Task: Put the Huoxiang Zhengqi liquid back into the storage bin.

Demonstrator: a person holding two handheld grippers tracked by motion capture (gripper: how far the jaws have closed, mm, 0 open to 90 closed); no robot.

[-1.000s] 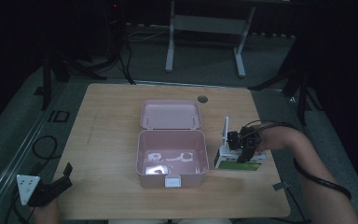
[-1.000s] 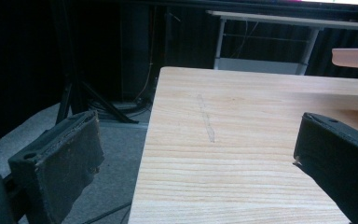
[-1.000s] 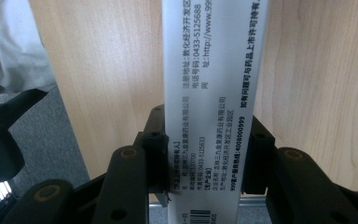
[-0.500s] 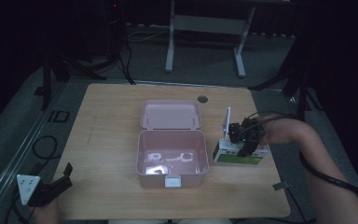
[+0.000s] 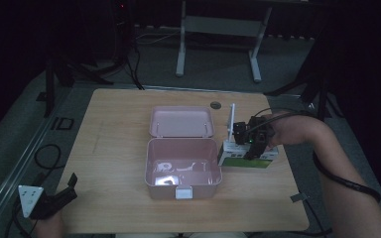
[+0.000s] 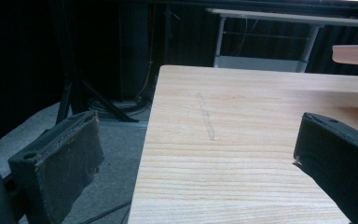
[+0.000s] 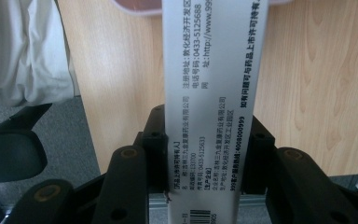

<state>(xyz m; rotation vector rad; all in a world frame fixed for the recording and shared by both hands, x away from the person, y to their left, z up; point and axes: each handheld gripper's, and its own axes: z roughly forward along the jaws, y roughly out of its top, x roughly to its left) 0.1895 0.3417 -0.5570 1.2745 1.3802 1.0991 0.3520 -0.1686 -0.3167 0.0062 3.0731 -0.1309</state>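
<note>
The white and green carton point(image 5: 248, 154) lay on the table point(image 5: 114, 124) to the right of the open pink box point(image 5: 183, 166), with the right gripper point(image 5: 252, 141) clamped down on it from above. In the right gripper view its jaws pressed against both long sides of the carton point(image 7: 209, 93), whose white printed face ran up between them and out past the top edge, so its far end was cut off. The barcode at its near end was half lost below the frame. A thin white flap stood upright at the carton's left end; what it was made of could not be told.

Beyond the carton's far end, a sliver of the pink box point(image 7: 137, 5) showed. Small pale things lay inside the box, too dim to identify.

The left gripper point(image 5: 54, 201) hovered well apart, off the table's near left corner, jaws spread wide and empty; between them lay bare wood point(image 6: 242, 154).
</note>
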